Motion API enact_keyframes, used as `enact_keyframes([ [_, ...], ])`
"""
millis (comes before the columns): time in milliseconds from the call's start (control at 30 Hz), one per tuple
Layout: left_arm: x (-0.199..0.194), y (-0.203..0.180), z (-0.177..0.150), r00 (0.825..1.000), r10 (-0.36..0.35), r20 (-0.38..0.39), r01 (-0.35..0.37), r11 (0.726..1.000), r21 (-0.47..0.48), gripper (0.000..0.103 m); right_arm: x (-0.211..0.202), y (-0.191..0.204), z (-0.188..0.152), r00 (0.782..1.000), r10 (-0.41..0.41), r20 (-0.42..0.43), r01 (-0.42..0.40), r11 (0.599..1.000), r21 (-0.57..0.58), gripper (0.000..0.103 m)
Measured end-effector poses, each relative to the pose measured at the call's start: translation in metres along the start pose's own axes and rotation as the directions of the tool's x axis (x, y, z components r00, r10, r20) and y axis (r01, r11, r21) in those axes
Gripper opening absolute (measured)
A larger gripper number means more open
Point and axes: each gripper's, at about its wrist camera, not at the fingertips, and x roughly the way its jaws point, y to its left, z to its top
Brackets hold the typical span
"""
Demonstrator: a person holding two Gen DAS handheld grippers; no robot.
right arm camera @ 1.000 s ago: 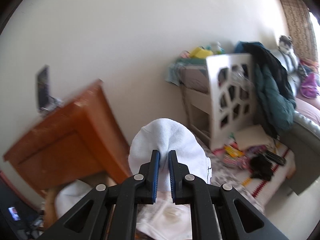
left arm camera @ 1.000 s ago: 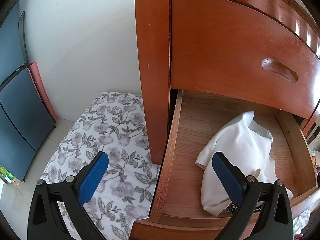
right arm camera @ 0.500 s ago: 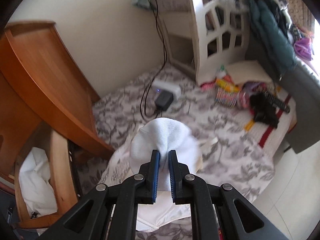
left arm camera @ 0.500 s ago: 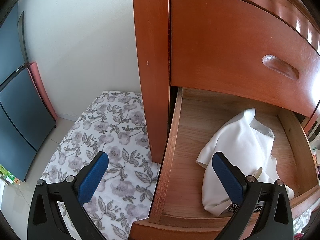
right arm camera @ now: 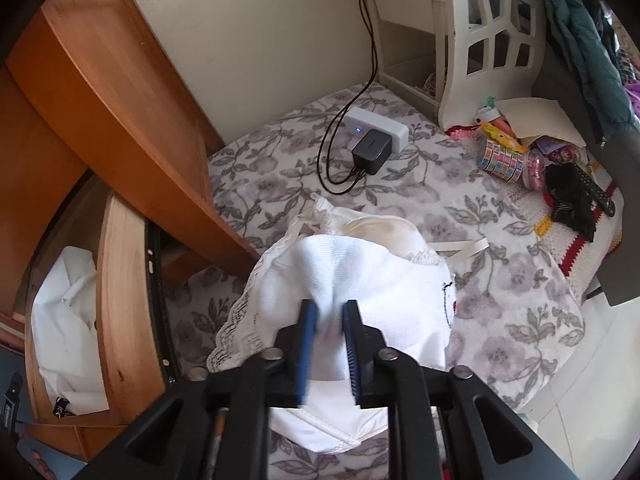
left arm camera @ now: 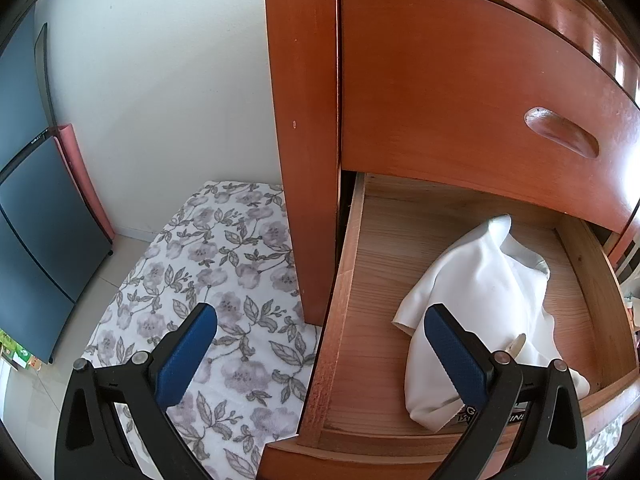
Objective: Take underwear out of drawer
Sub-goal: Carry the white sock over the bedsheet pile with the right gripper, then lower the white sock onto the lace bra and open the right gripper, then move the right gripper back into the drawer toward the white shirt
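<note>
The wooden drawer (left arm camera: 344, 300) stands pulled out with a white garment (left arm camera: 480, 292) lying in it. My left gripper (left arm camera: 320, 312) is open wide over the drawer's left wall, one finger above the floral mat, the other above the garment. In the right wrist view, my right gripper (right arm camera: 330, 306) points down at the mat beside the drawer (right arm camera: 120, 280). Its jaws are opening, with a ridge of the white underwear (right arm camera: 380, 280) still between them. The underwear rests on a cream lace-edged garment (right arm camera: 380, 228) on the mat.
A floral mat (left arm camera: 224, 280) covers the floor on both sides of the dresser. A white power strip with a black charger (right arm camera: 376, 136), a white cut-out shelf (right arm camera: 480, 40), tape rolls (right arm camera: 512, 160) and a black remote (right arm camera: 600, 196) lie beyond the pile. A dark panel (left arm camera: 36, 220) leans at left.
The right gripper came down from wall height to the mat with the white underwear, and its jaws have spread apart. The left gripper has stayed put over the drawer.
</note>
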Motion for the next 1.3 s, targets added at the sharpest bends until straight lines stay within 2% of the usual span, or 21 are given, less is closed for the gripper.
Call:
enact_keyframes([
  [167, 0.000, 0.001, 0.000, 1.000, -0.001, 0.000, 0.001, 1.000, -0.001, 0.103, -0.004, 0.003, 0.000, 1.000, -0.016, 0.009, 0.016, 1.000, -0.009, 0.045],
  [267, 0.000, 0.001, 0.000, 1.000, -0.001, 0.000, 0.001, 1.000, -0.002, 0.103, -0.006, 0.003, 0.001, 0.999, -0.031, 0.012, 0.031, 0.999, -0.004, 0.061],
  [333, 0.001, 0.001, 0.000, 1.000, -0.001, 0.000, 0.001, 1.000, -0.001, 0.103, -0.006, 0.002, 0.001, 0.999, -0.044, 0.015, 0.044, 0.999, -0.004, 0.068],
  [400, 0.001, 0.001, 0.000, 1.000, -0.002, 0.000, 0.002, 1.000, -0.001, 0.103, -0.006, 0.000, 0.001, 0.998, -0.057, 0.015, 0.057, 0.998, 0.005, 0.083],
  [567, 0.001, 0.001, 0.000, 1.000, -0.002, 0.000, 0.002, 1.000, -0.002, 0.103, -0.004, -0.008, 0.000, 0.997, -0.078, 0.012, 0.078, 0.996, 0.037, 0.096],
  [733, 0.000, 0.001, 0.000, 1.000, -0.003, 0.000, 0.003, 1.000, 0.000, 0.103, -0.003, -0.015, -0.001, 0.996, -0.084, 0.008, 0.084, 0.994, 0.069, 0.100],
  [767, 0.000, 0.001, 0.000, 1.000, -0.004, -0.001, 0.004, 1.000, 0.000, 0.103, -0.004, -0.016, -0.001, 0.996, -0.088, 0.012, 0.087, 0.993, 0.074, 0.103],
  [1167, 0.001, 0.000, 0.000, 1.000, -0.003, -0.001, 0.003, 1.000, 0.000, 0.103, -0.014, -0.021, 0.001, 0.993, -0.107, 0.058, 0.100, 0.990, 0.101, 0.103],
  [1300, 0.001, -0.001, 0.000, 1.000, -0.003, -0.002, 0.003, 1.000, -0.001, 0.103, -0.028, -0.015, 0.004, 0.990, -0.097, 0.103, 0.087, 0.991, 0.099, 0.103],
])
